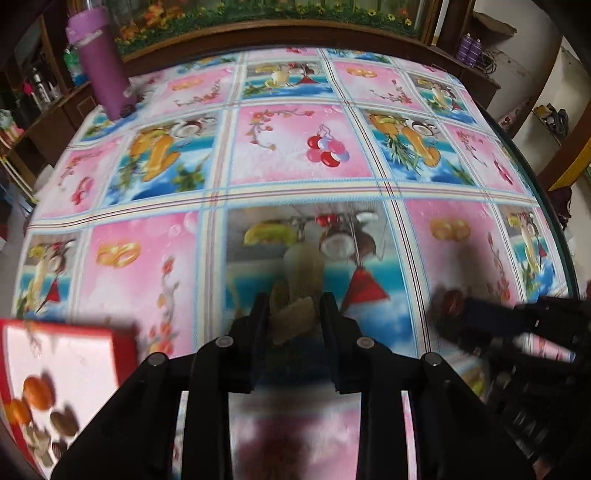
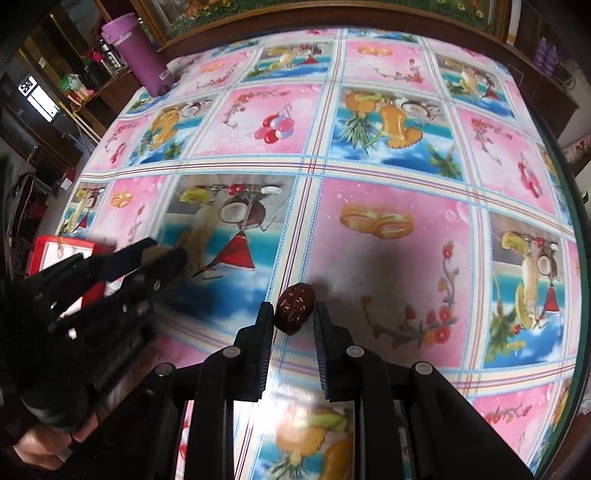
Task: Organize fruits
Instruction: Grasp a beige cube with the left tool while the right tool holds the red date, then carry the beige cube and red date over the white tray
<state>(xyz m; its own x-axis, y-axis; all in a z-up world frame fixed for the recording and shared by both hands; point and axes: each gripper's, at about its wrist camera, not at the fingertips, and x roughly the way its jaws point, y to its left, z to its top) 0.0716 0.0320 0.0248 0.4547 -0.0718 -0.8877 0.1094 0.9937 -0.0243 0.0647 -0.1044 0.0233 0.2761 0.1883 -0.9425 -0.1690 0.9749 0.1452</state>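
A wrinkled, dark red-brown date [image 2: 295, 308] lies on the tabletop [image 2: 388, 266] between the fingertips of the right hand-held gripper [image 2: 294, 314]; the jaws stand apart with a gap on each side of the fruit, so this gripper is released and not pinching it. In the left wrist view the same date [image 1: 453, 301] shows as a blurred reddish spot at the tip of the right tool. The left hand-held gripper [image 1: 294, 314] has a pale tan, dried-looking fruit piece [image 1: 291, 319] between its two fingers, and the jaws look clenched on it, though motion blur softens the edges. From the right wrist view the left hand-held gripper [image 2: 162, 254] appears at the left, again blurred, with something tan at its tip. Beside it, at the near left of the tabletop, sits a red-rimmed tray [image 1: 122, 343] with a pale floor; inside it are two orange fruits [image 1: 37, 393], a brown rounded piece [image 1: 63, 424] and some smaller tan and dark pieces near the lower corner. The tabletop is covered with a glossy cloth printed in pink and blue squares of fruit, rings and flowers. At the far left corner stands a purple bottle [image 2: 142, 55], upright. Behind the far edge runs a dark wooden frame [image 1: 277, 35] with a flowered picture above it.
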